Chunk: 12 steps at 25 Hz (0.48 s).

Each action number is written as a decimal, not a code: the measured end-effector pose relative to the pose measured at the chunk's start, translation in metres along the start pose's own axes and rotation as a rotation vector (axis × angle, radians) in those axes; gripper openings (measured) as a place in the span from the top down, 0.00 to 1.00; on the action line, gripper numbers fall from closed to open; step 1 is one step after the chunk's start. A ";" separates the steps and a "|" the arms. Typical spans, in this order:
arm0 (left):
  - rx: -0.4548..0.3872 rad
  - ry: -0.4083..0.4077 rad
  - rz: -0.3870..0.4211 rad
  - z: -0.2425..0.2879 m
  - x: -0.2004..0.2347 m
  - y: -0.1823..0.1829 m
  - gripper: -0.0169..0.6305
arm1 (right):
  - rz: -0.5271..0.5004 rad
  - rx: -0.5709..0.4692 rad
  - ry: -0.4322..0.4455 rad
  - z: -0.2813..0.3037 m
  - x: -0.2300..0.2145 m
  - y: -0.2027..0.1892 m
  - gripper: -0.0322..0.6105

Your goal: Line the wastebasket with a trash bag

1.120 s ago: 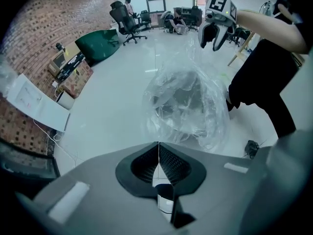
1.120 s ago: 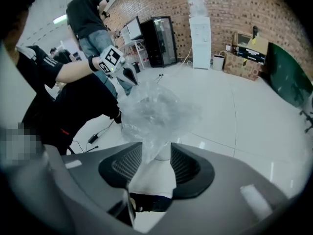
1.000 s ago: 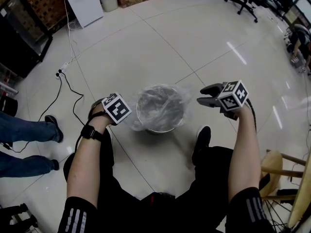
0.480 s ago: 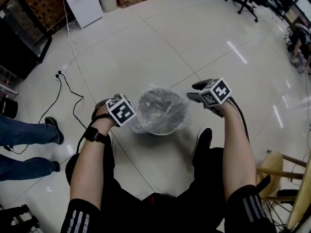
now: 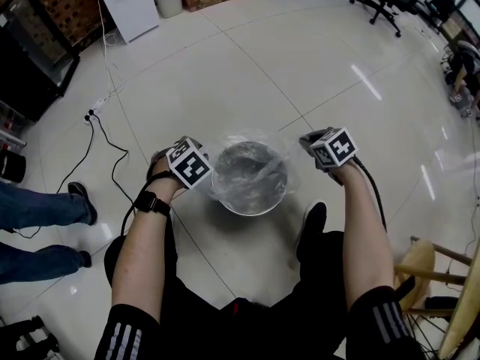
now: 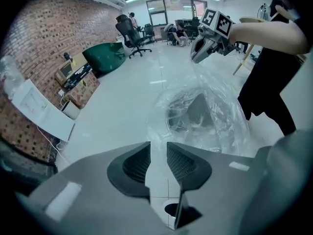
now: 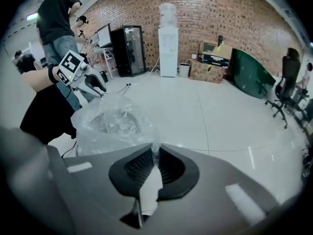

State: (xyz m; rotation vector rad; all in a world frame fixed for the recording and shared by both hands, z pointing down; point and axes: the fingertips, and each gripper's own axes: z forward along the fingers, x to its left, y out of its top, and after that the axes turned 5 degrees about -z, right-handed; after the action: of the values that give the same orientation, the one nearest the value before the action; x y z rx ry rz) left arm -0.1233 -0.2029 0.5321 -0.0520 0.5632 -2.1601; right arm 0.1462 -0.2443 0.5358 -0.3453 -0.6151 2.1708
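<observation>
Tongs on the right (image 7: 153, 160) have just snapped together and now pinch a fold of the clear trash bag (image 5: 283, 158) at its far edge; the film runs straight up out of the pressed pads. Left tongs (image 6: 157, 153) have just been easing apart; they stand slightly spread, with a strip of the bag's edge lying in the gap, and the pads don't look to be pressing on it. Round metal wastebasket (image 5: 253, 212) sits on the tiled floor (image 5: 225, 73) just in front of the seated person's feet, between the two hands.

Progress, as I judge it: well along. The bag is already down inside the basket, its body sunk into the bowl, and its mouth is spread over the rim; crumpled film bulges outside on both sides, more on the right. Left to do, seemingly: tug the loose edge down evenly round the rim and let go. Whether the rim's far side is fully covered, I can't tell.
</observation>
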 end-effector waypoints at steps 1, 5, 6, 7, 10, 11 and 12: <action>-0.002 0.007 0.001 0.003 0.002 0.003 0.84 | 0.006 -0.009 -0.016 0.002 -0.005 0.002 0.94; 0.043 0.026 -0.006 0.023 0.010 -0.001 0.91 | 0.037 0.027 -0.088 0.018 -0.024 -0.004 0.94; 0.060 0.030 -0.016 0.029 0.013 -0.005 0.91 | 0.024 0.038 -0.097 0.024 -0.027 -0.006 0.94; 0.076 0.029 -0.031 0.035 0.014 -0.008 0.91 | 0.004 0.050 -0.098 0.030 -0.028 -0.008 0.94; 0.130 -0.002 -0.066 0.055 0.012 -0.017 0.91 | -0.038 0.101 -0.070 0.049 -0.022 -0.015 0.94; 0.152 -0.018 -0.063 0.061 0.008 -0.021 0.91 | -0.052 0.122 -0.058 0.056 -0.019 -0.019 0.94; 0.176 -0.035 -0.053 0.067 0.004 -0.024 0.91 | -0.072 0.149 -0.046 0.063 -0.016 -0.024 0.94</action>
State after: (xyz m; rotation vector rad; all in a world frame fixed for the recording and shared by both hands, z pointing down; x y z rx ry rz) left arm -0.1284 -0.2188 0.6018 -0.0094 0.3535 -2.2478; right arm 0.1437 -0.2637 0.6022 -0.1908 -0.4806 2.1452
